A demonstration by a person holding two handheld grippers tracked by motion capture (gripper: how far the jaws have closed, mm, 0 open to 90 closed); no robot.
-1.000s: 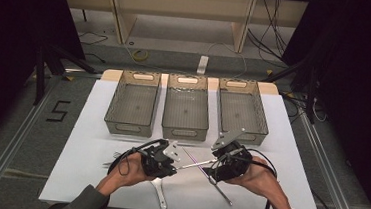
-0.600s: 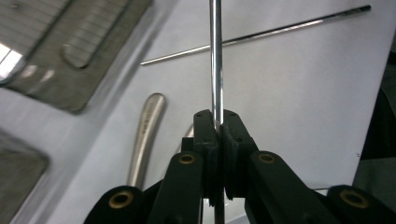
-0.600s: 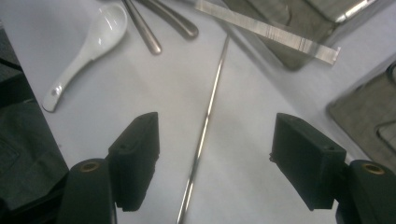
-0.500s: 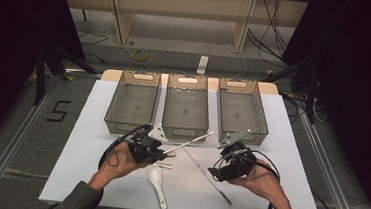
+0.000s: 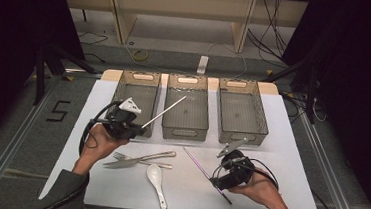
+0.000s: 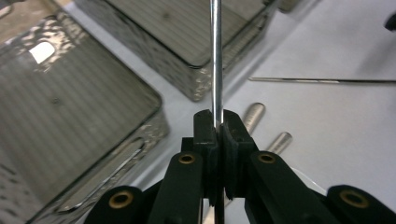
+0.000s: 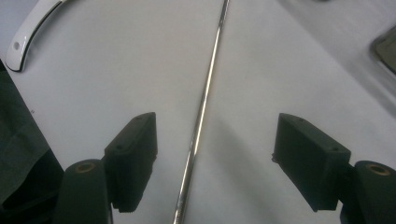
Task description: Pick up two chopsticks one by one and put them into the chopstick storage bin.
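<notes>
Metal chopstick [image 6: 215, 60] clamped at its near end in left tool [image 5: 130, 129], tip reaching over the middle bin [image 5: 185, 129]. Second chopstick [image 7: 201, 107] lies on the surface [image 5: 267, 181] between the spread pads of right tool [image 5: 225, 175], whose jaws have just been opening; untouched. Risk: thin rod pivots or slips from the narrow grip, missing the bin. All three bins look empty. Fork [image 5: 126, 157], knife [image 5: 139, 161], spoon [image 5: 156, 180] lie behind the left tool.

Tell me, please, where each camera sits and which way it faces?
High view: above the table's near side, looking forward and down; both forearms, left gripper, right gripper.
Left gripper view: along jaws shut on a metal chopstick, toward the trays.
Right gripper view: down past open jaws at the table.
Shared: the second chopstick lying there appears in all three.
</notes>
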